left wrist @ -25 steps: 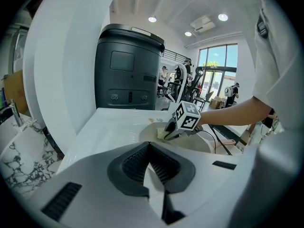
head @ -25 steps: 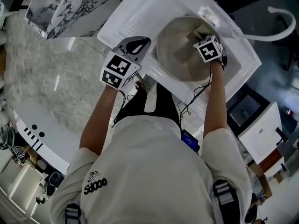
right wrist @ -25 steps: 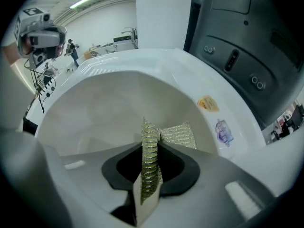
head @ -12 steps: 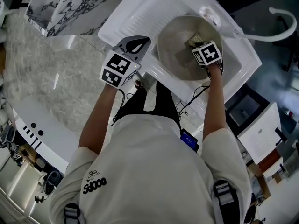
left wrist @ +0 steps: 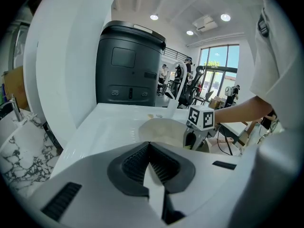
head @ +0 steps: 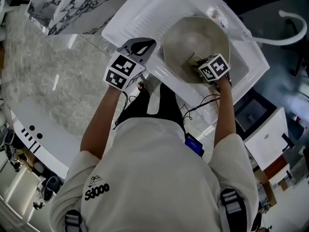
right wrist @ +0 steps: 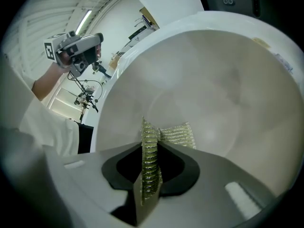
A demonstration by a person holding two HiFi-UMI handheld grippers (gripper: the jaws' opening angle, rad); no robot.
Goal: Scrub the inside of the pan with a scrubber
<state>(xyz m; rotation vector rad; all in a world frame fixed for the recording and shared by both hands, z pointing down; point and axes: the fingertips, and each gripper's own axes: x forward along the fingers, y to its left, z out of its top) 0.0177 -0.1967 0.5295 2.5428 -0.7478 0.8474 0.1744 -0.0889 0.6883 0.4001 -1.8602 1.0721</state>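
The pan [head: 193,40], a pale round bowl-shaped vessel, sits in the basin of a white sink [head: 137,13] with a ribbed drainboard at its far left. Inside it lies only the scrubber [head: 194,59], a greenish woven pad pressed against the pan's near wall. The right gripper [right wrist: 151,144] has its jaws clamped on the pad, which stands up between them with a flap folded out onto the pan's inner surface. The left gripper [head: 140,46] is pinched together with nothing in it, at the sink's near-left rim beside the pan. A second ago the right gripper and scrubber were at the pan's far right side; they have since slid to the near side, while the left gripper has kept its place. The sink stands on a grey marbled counter [head: 63,81], a white curved spout [head: 289,30] arches at the right, and a dark bin-like unit [left wrist: 128,65] stands beyond, under ceiling lights and tall windows.
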